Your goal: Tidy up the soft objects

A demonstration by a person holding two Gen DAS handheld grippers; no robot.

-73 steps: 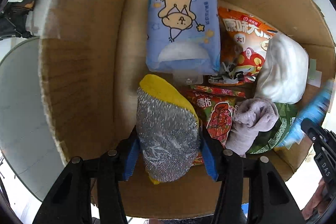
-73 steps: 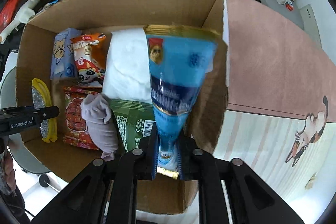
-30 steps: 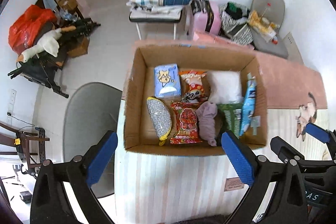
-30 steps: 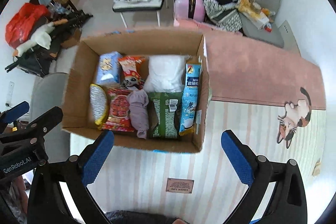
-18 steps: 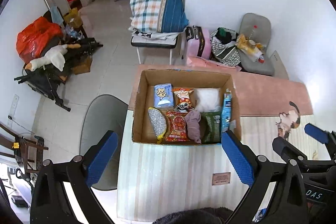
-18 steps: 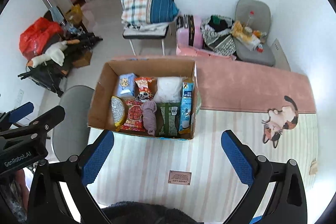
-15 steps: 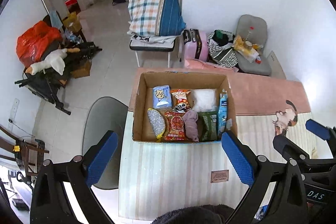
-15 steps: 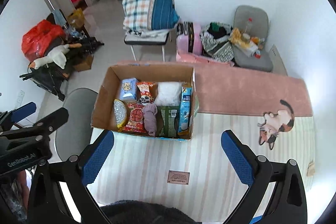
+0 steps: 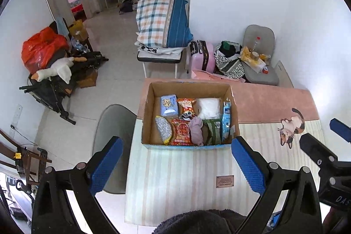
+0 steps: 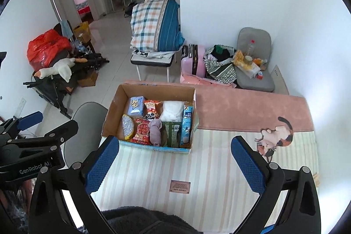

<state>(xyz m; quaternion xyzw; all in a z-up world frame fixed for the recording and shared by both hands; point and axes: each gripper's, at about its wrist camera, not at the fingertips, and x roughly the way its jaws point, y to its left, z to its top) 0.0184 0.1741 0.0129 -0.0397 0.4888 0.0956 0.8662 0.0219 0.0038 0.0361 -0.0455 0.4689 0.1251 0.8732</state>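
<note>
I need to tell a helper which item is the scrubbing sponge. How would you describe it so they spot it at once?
Find the open cardboard box on the striped mat. Inside, in the front row at the far left against the box wall, lies the scrubbing sponge, left of the red snack bag. It alone is glittery silver mesh with a yellow edge.

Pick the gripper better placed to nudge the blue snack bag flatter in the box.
Right gripper, likely: blue snack bag stands along the box's right wall, nearer that side. Both grippers open, empty, pulled back.
</note>
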